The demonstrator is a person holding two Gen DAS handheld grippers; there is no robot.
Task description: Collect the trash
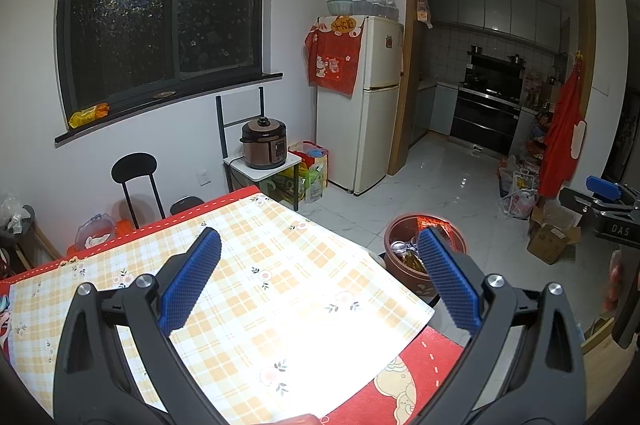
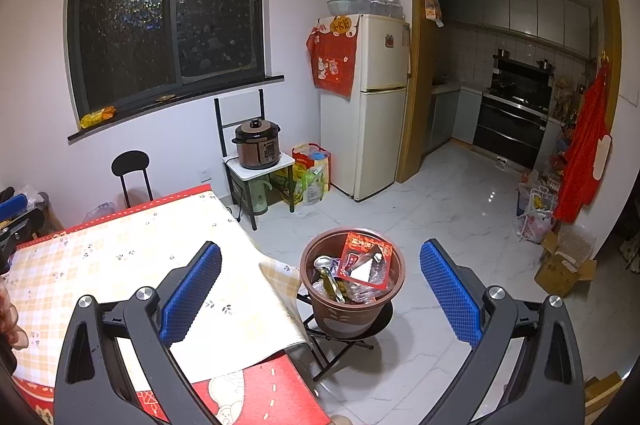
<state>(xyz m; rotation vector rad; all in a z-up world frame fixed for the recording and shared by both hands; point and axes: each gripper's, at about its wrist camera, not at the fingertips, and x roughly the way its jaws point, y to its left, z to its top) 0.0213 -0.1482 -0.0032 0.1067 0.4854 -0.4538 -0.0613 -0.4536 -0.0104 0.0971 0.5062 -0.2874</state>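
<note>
White walls; dark window ahead-left of the tool, black outside. Cream fridge straight ahead, kitchen doorway beyond-right. Glossy white marble floor; checked-cloth desk beneath.

Left claw: blue-padded fingers spread wide apart, nothing between them, pointing forward and slightly downward. Right claw: likewise fully spread and empty, fingers level with each other, tilted slightly downward.

You're in a home dining room: a checked-cloth table, a fridge, a rice cooker on a stand, and a kitchen doorway showing a stove.
</note>
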